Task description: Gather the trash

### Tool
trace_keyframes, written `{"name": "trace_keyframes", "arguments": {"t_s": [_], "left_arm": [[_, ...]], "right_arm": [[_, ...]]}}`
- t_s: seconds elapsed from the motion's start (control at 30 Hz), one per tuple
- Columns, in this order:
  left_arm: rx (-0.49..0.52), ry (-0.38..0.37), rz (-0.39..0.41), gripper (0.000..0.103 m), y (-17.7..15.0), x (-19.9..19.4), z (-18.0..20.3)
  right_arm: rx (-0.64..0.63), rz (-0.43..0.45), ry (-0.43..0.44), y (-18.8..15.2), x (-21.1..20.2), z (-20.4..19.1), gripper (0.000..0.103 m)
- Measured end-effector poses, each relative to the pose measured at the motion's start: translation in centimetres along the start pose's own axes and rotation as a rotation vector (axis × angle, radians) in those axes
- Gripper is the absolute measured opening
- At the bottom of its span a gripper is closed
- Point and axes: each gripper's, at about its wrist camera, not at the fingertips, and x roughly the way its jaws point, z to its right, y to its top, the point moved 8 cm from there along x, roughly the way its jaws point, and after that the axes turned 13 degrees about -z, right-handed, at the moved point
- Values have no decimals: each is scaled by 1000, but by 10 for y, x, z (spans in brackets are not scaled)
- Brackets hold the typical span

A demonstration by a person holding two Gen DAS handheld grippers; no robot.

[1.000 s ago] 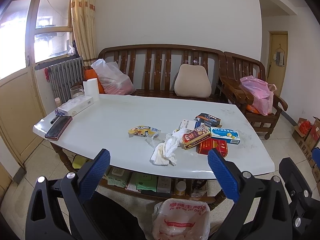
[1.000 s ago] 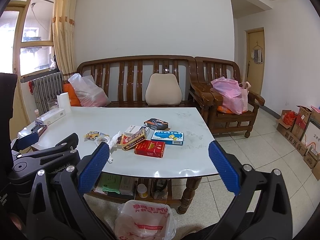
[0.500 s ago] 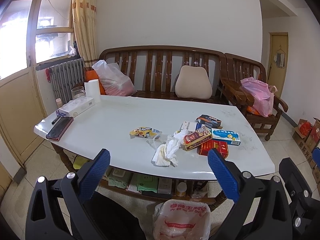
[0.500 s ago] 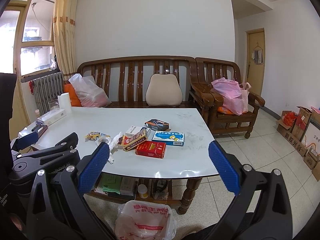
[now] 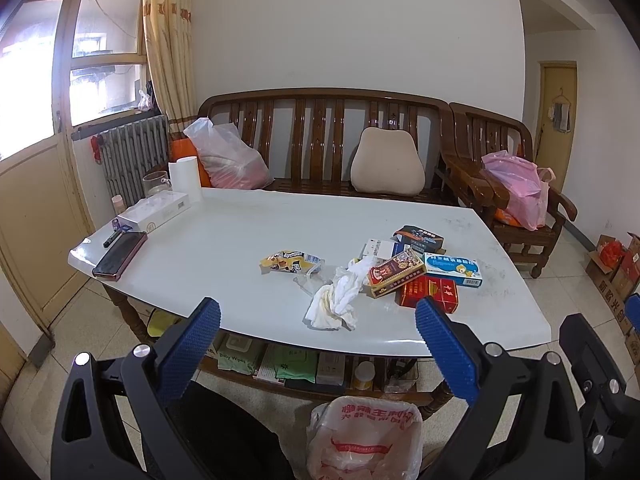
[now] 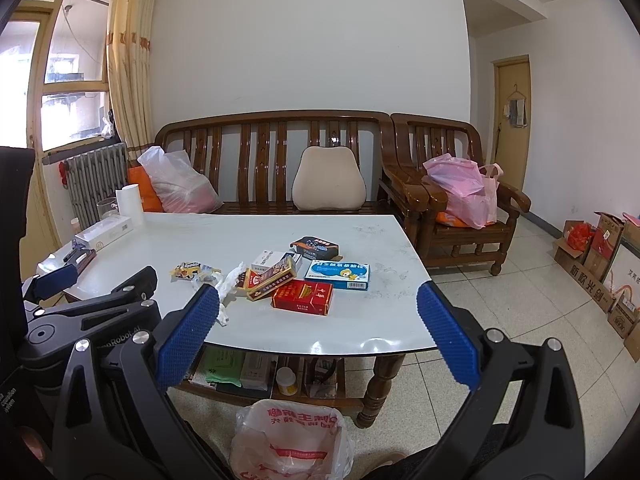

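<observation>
A: Log the desk (image 5: 224, 240) from left to right.

B: Far left edge: a dark phone (image 5: 120, 255) with a pen (image 5: 112, 239) just beside it. Behind them a flat white box (image 5: 154, 212), a glass (image 5: 156, 183) and a white paper roll (image 5: 185, 180).

A: And the trash?

B: Around mid-desk. First a yellow snack wrapper (image 5: 289, 261), lying flat. To its right a crumpled white tissue (image 5: 336, 300), near the front edge. Then a cluster of boxes: a brown-and-gold box (image 5: 396, 273) lying tilted on a red cigarette pack (image 5: 429, 294), a blue-and-white medicine box (image 5: 452, 269) touching both, a white box (image 5: 378, 249) and a dark box (image 5: 418, 236) behind them.

A: Bin?

B: A white bag with red print (image 5: 366, 438) on the floor, in front of the desk and below its front edge, mouth open.

A: Left claw (image 5: 318, 334)?

B: Spread wide, blue pads apart, nothing between them. It hangs short of the desk's front edge, with the tissue framed between the fingers but well apart from them.

A: Right claw (image 6: 318, 332)?

B: Also spread wide and empty, held short of the desk; the red pack (image 6: 303, 297) sits framed between its pads. The left claw's body shows at the left of that view.
</observation>
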Motion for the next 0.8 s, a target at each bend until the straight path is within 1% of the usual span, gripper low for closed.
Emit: {"name": "trace_keyframes", "arguments": {"t_s": [0.8], "left_arm": [[9, -3, -13, 96, -2, 0, 2]], "right_arm": [[2, 3, 12, 0, -4, 1, 97]]}}
